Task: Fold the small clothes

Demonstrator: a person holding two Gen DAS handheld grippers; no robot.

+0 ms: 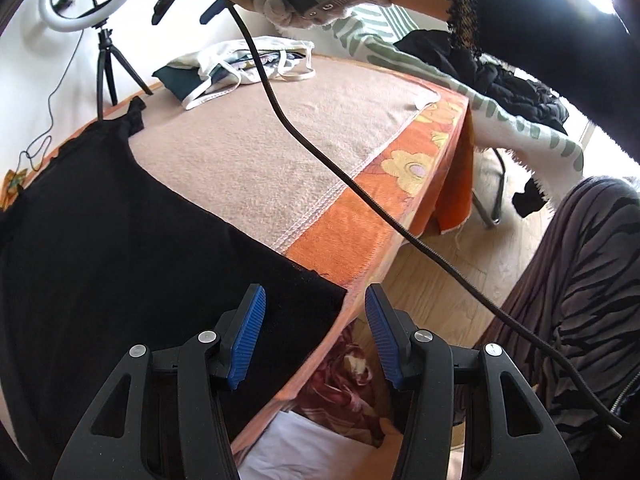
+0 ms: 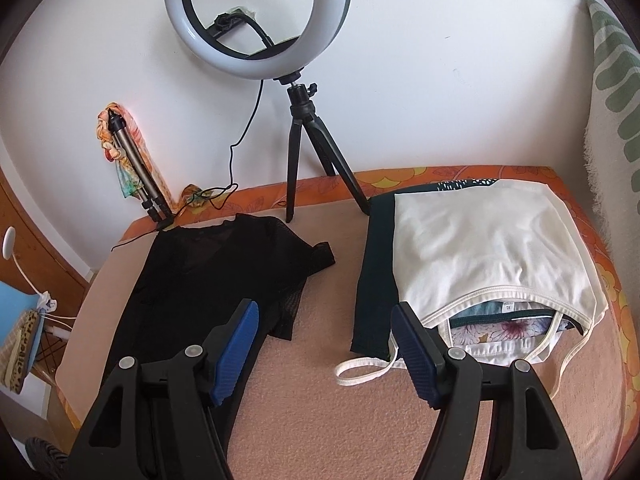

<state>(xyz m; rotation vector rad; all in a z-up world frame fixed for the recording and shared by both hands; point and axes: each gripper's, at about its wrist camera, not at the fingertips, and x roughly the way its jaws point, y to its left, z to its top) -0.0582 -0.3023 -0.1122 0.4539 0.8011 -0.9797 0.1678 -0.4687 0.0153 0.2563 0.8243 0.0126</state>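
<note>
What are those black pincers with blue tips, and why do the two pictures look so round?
They are hand-held grippers, one in each of a person's hands, each carrying a wide-angle camera that bends the view. One picture looks along the left gripper, the other along the right gripper. Both have their jaws open and hold nothing. On the blanket-covered bed lie a black mesh top, spread out, and a pile of clothes with a white top uppermost. A ring light stands behind on a tripod.

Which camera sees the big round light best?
The right wrist view: the whole ring light shows on its tripod against the wall. The left wrist view catches only part of the ring, cut off at the top edge.
</note>
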